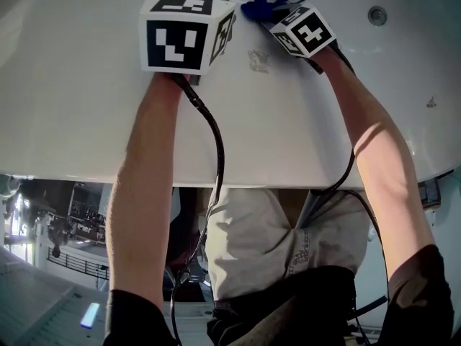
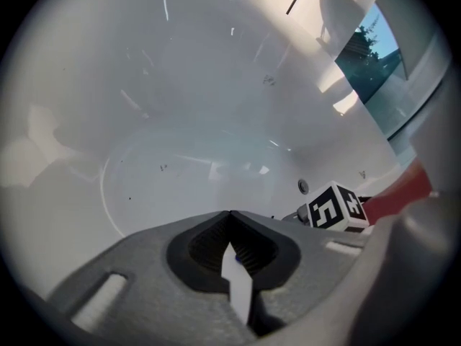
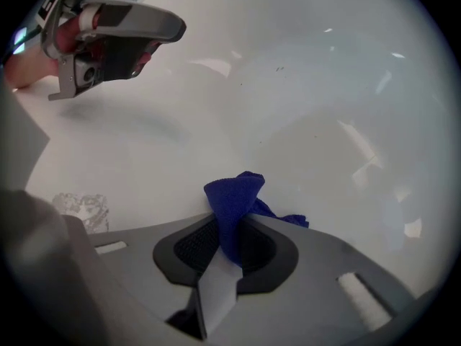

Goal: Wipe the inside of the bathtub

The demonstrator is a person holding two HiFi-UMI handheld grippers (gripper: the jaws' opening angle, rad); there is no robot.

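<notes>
1. Left gripper view: the left gripper (image 2: 230, 218) has its jaws together on nothing and hangs over the bathtub (image 2: 180, 121) floor.
2. Next over, the right gripper (image 3: 234, 225) is clamped on a blue cloth (image 3: 234, 193), which seems to touch the tub's inner wall.
3. To wipe well, I'd press the cloth flatter and sweep in overlapping strokes, starting at the grey smudge (image 1: 258, 60).
4. Far right, the round fitting (image 1: 377, 14) could catch the cloth, and the cables (image 1: 216, 150) might drag.

Wide bare bathtub (image 2: 180, 107) wall and floor lie free ahead; only the left tool (image 3: 119, 38) stands near, on the right tool's (image 3: 232, 229) left.
</notes>
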